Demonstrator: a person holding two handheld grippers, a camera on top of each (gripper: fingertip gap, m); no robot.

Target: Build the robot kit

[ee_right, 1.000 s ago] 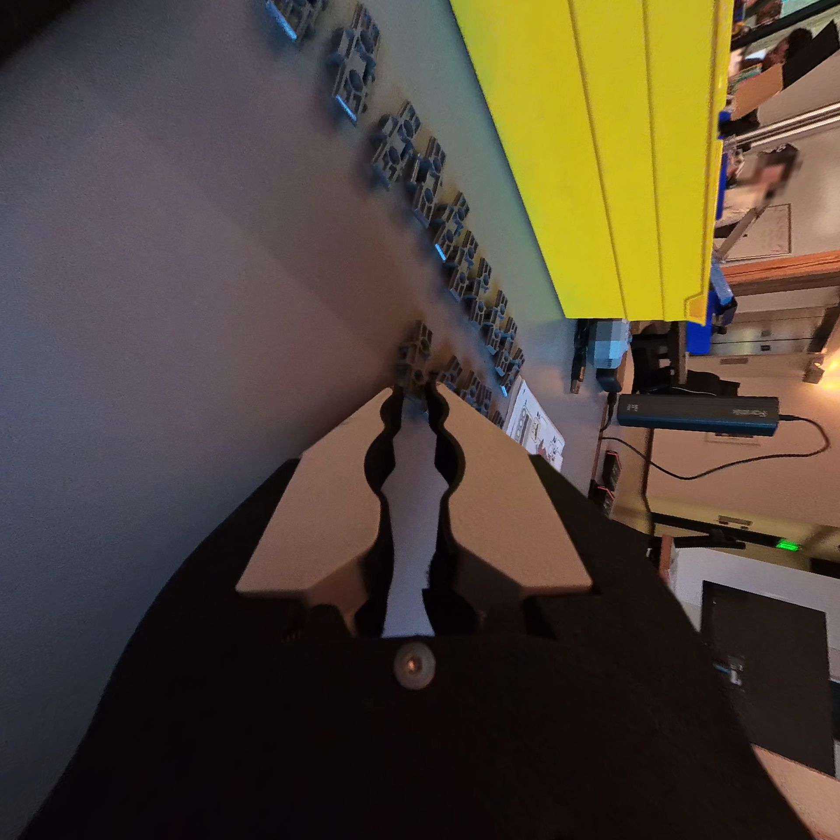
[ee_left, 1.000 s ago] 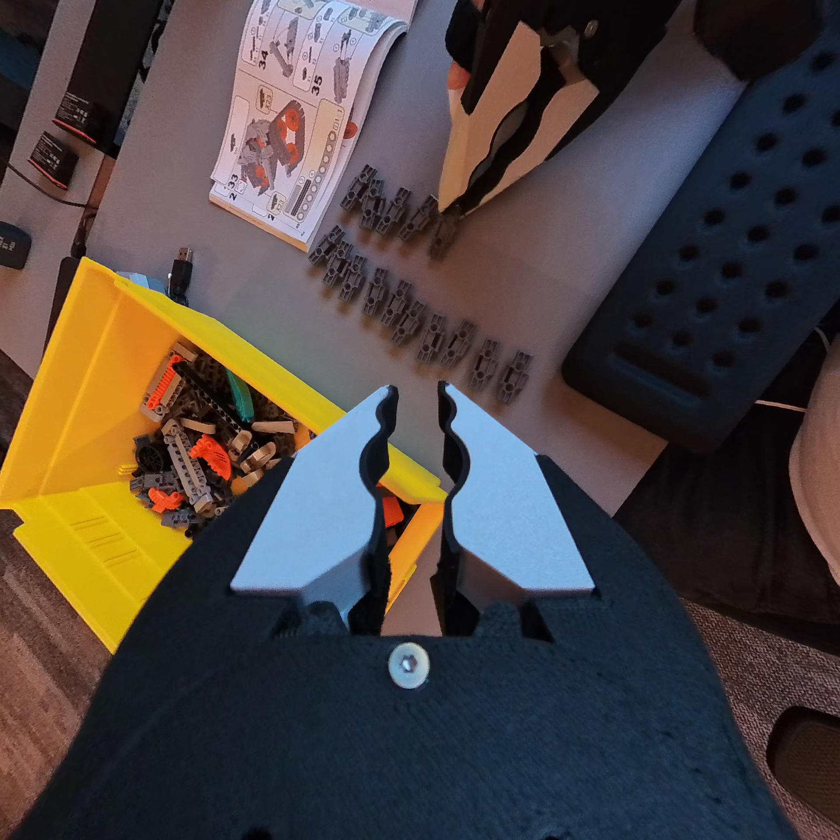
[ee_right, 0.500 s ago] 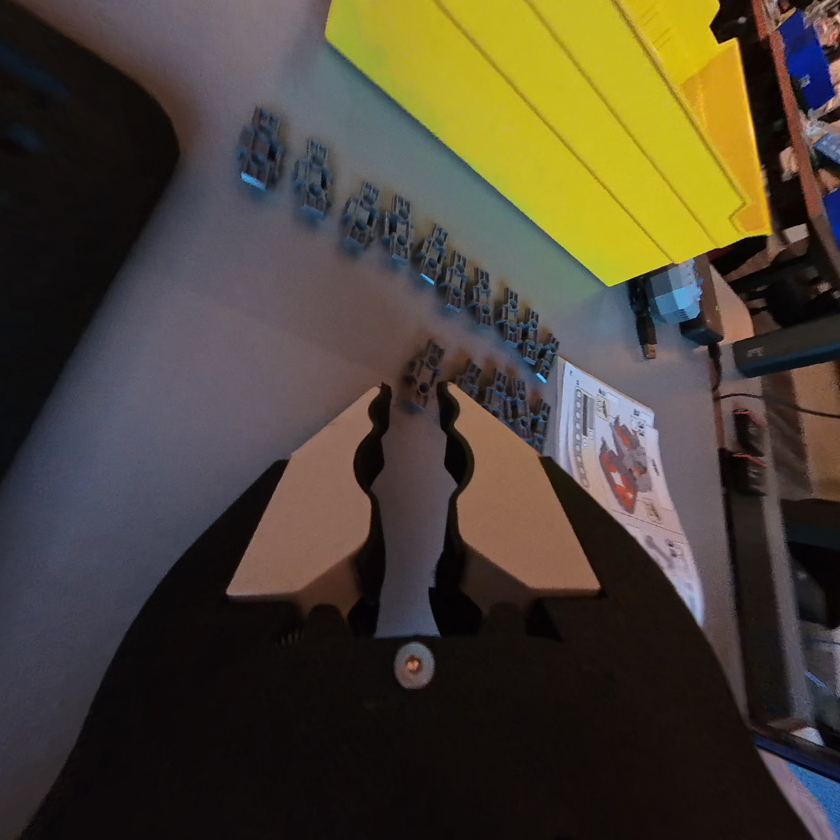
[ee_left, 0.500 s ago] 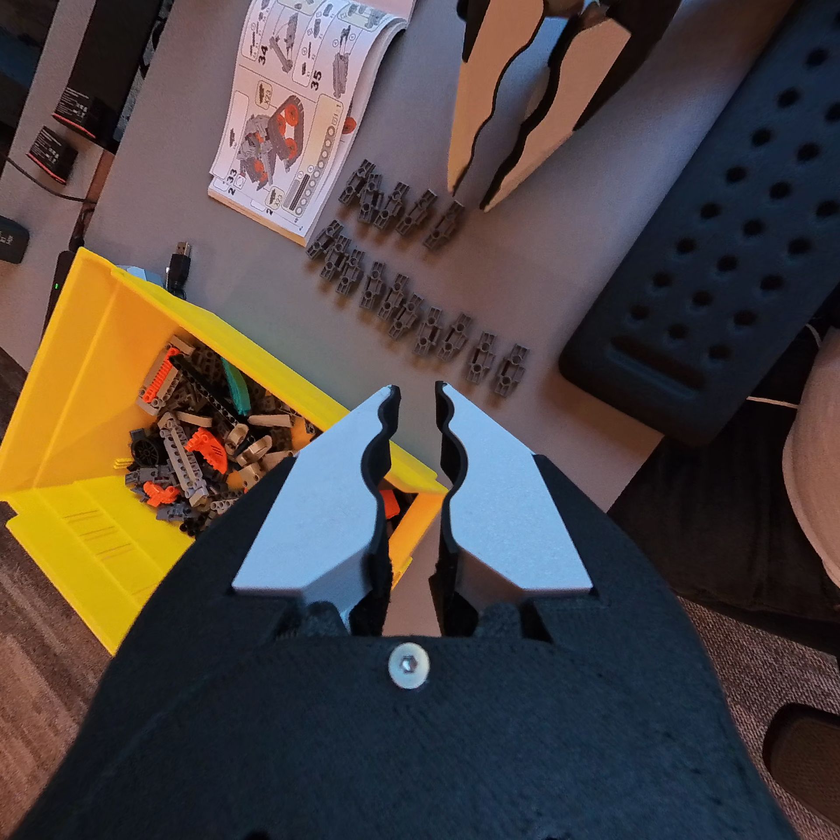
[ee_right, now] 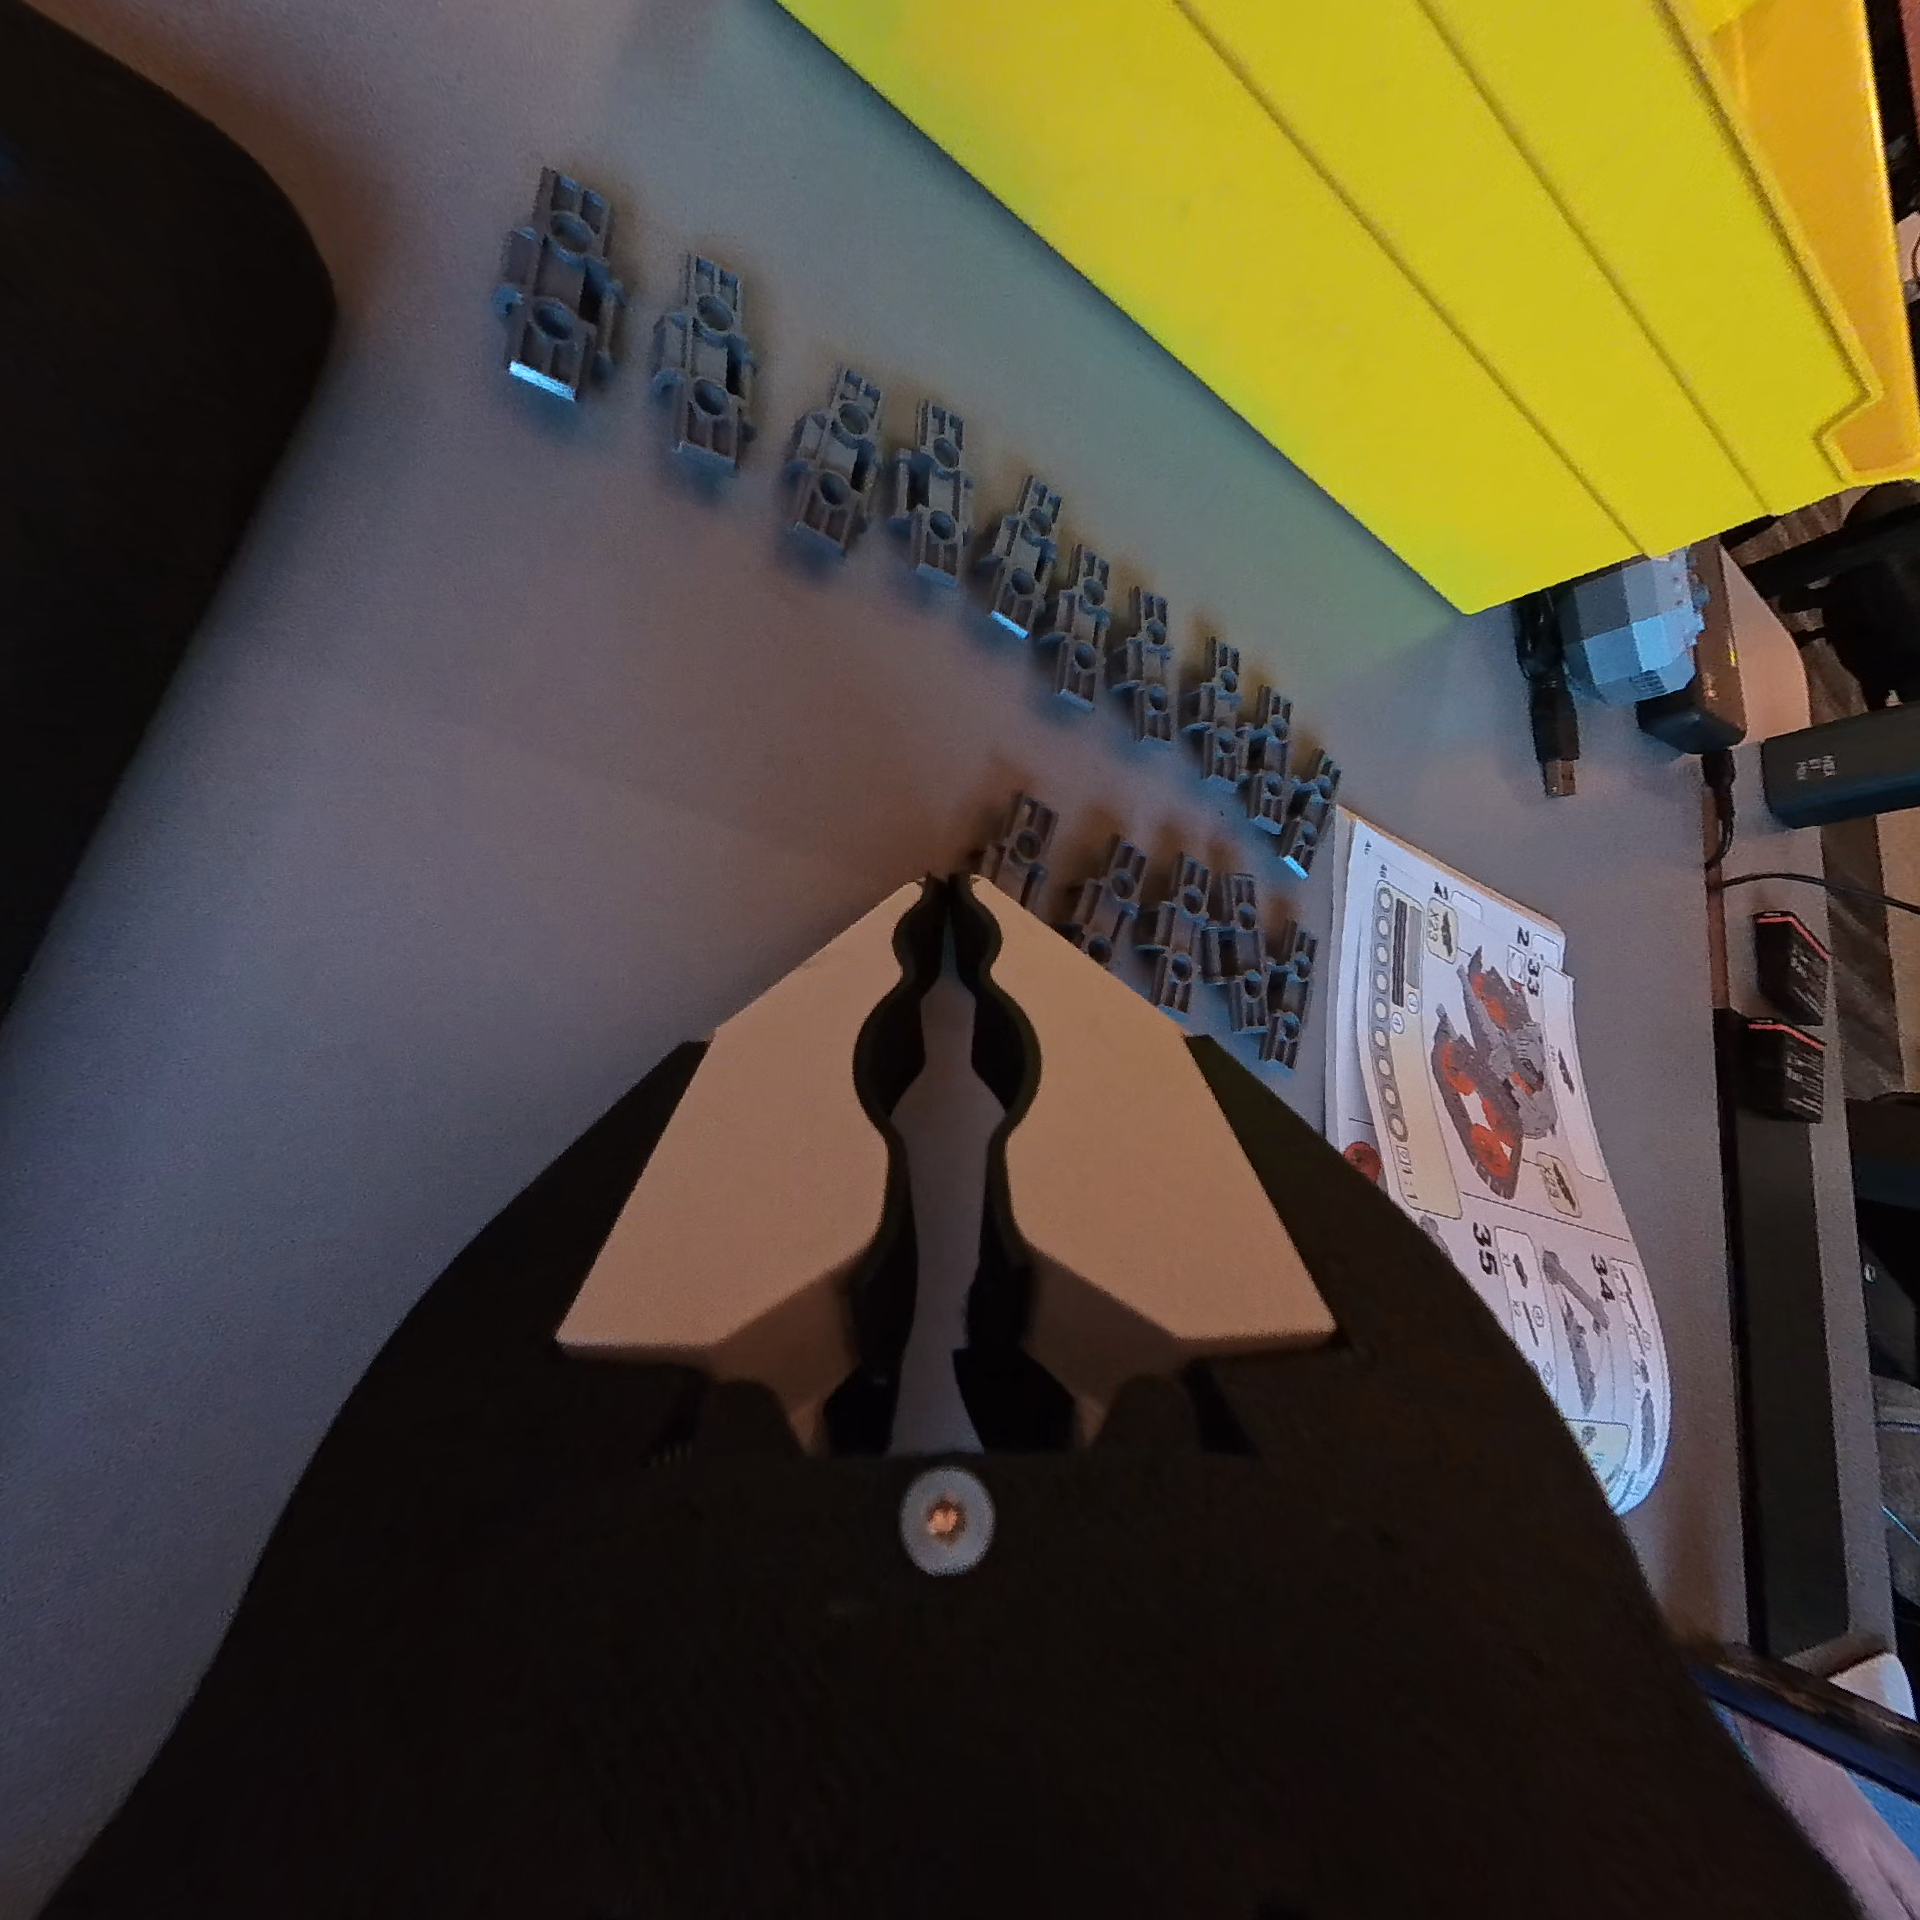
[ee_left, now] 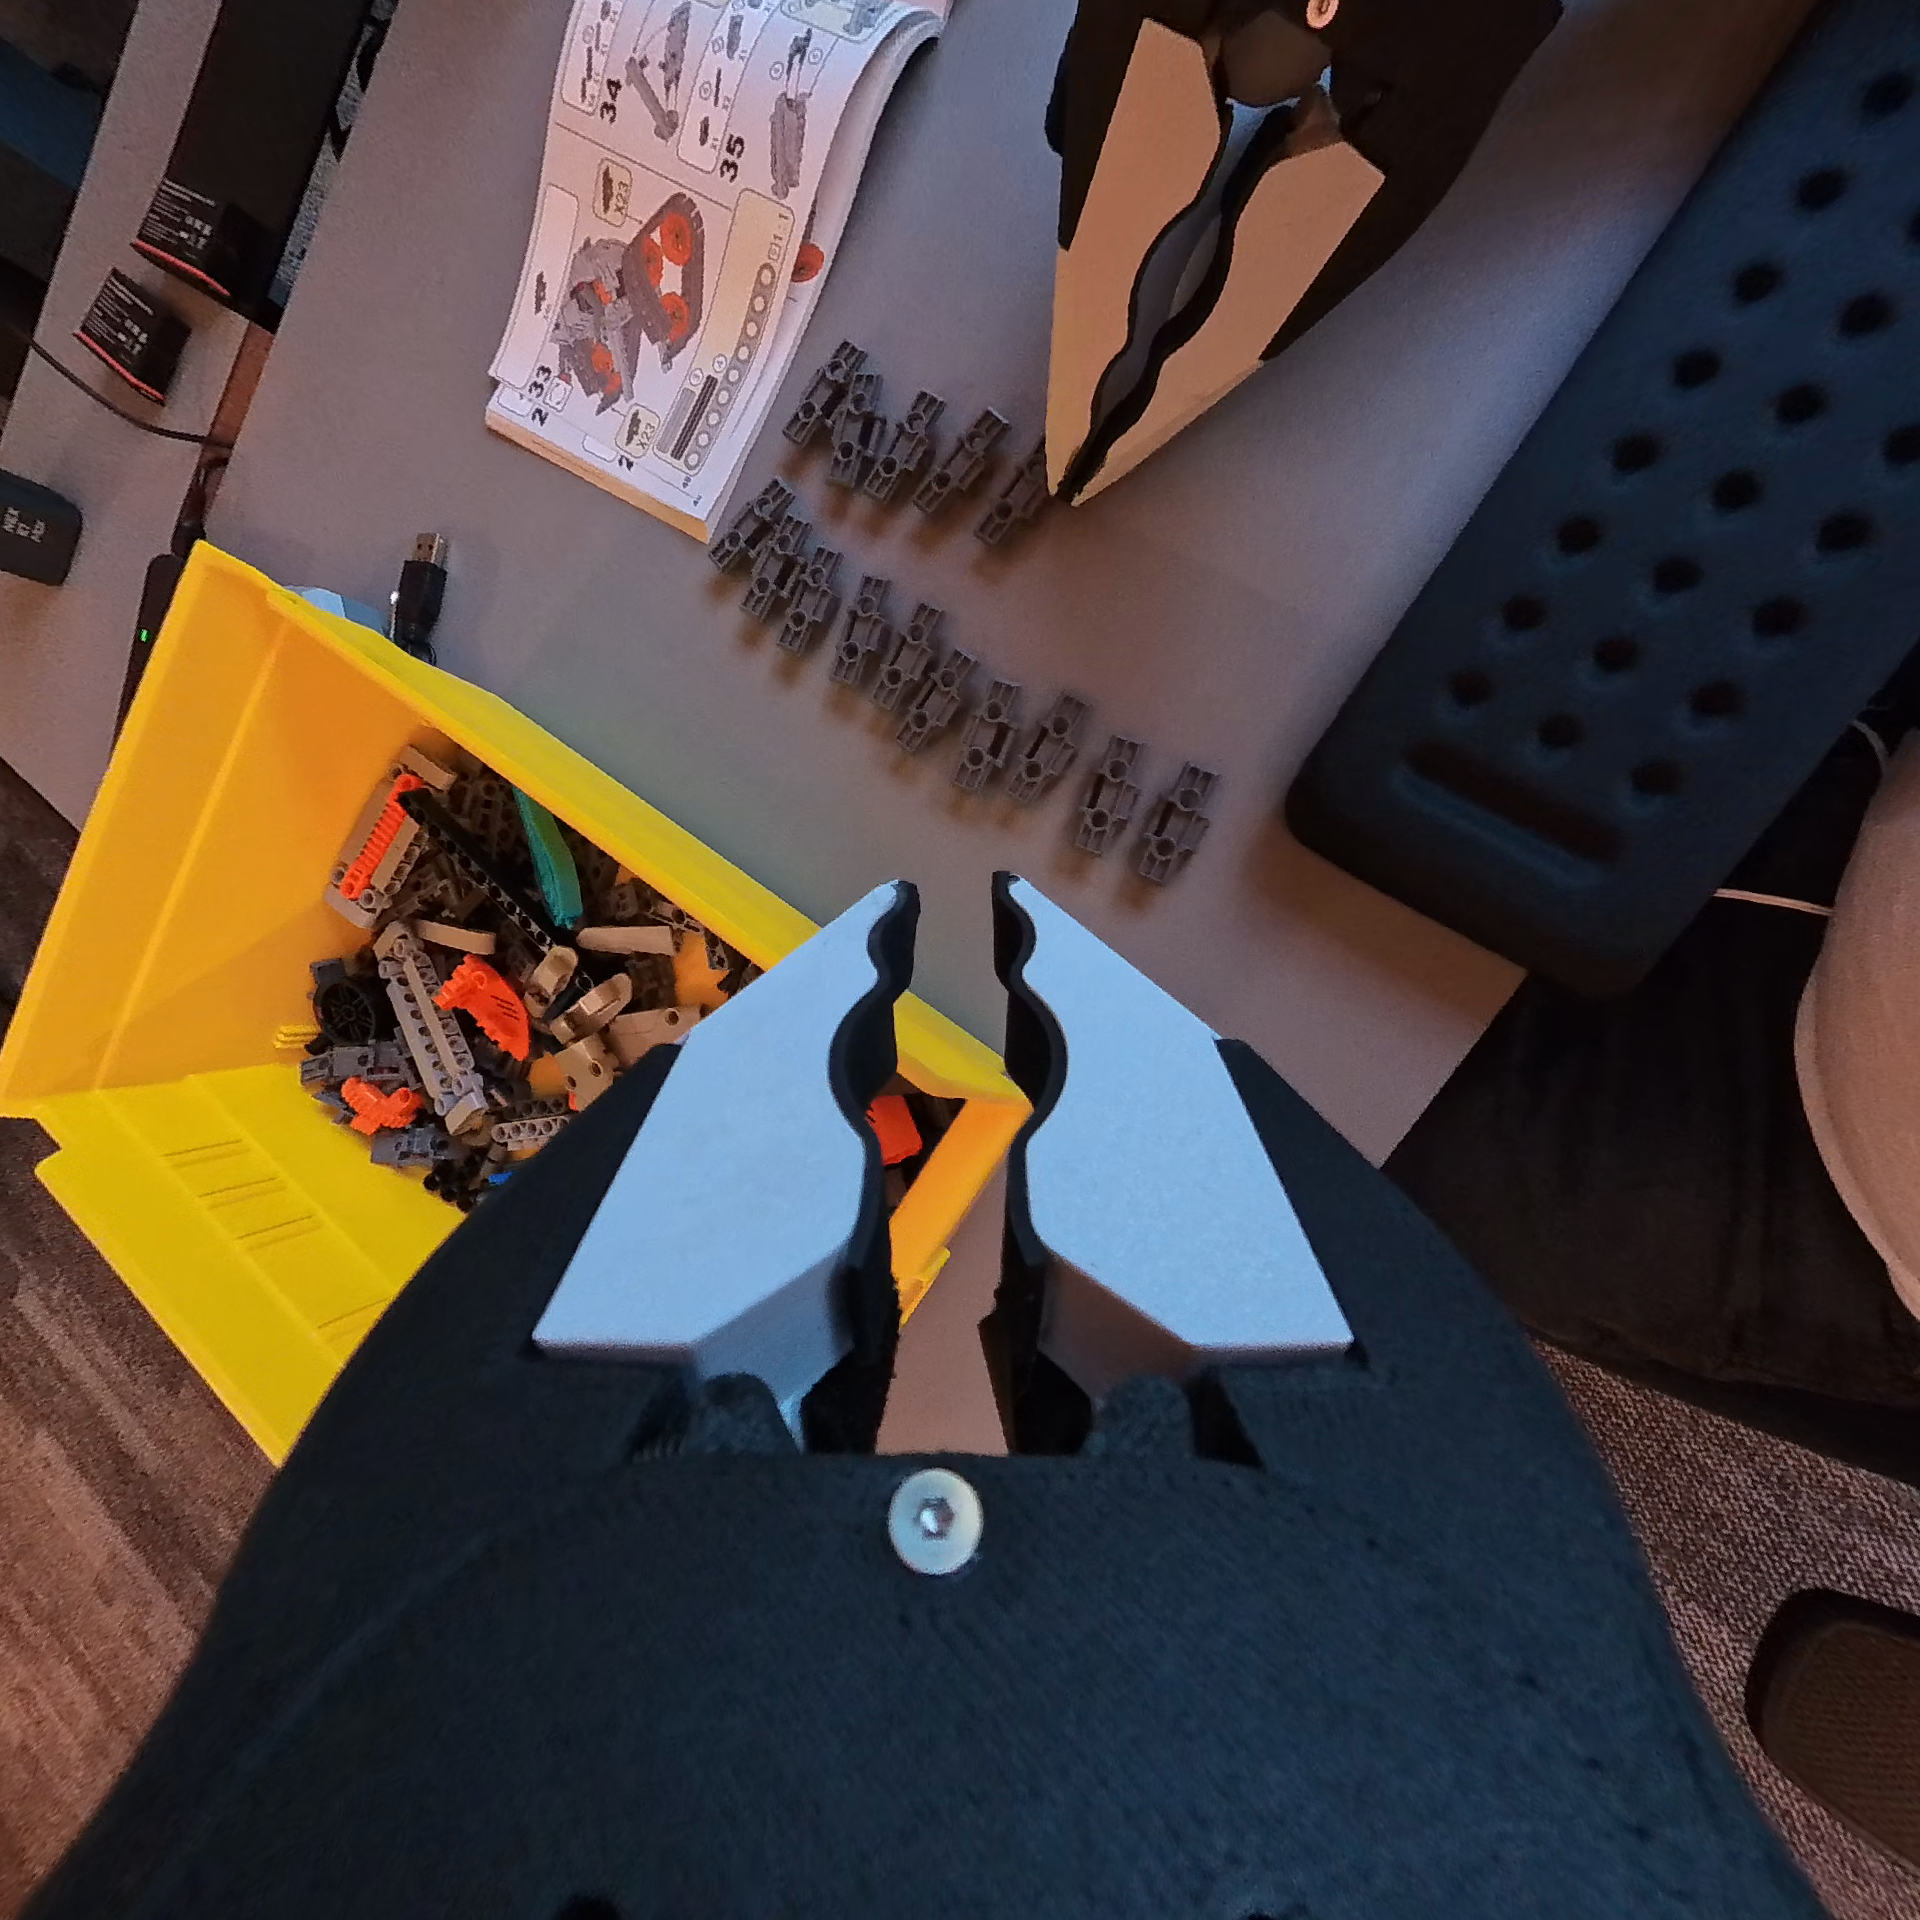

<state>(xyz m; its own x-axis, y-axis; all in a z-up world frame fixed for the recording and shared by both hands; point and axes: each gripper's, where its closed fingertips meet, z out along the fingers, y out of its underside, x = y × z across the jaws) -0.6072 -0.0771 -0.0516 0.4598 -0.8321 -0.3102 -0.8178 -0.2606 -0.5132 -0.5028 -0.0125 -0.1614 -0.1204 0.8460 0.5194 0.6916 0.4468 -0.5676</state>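
Bin (ee_left: 260,727) left of connector rows (ee_left: 966,686); booklet (ee_left: 675,260) behind them.

Your left gripper (ee_left: 954,896) has a rough black printed body, pale grey wavy-edged fingers (ee_left: 1143,1132), one silver screw (ee_left: 935,1521); your right gripper (ee_right: 951,883) matches.

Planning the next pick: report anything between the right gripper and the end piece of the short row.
Nothing visible does. The right gripper, jaws closed, sits just beside the end piece on bare table; the other pieces of that row lie beyond it.
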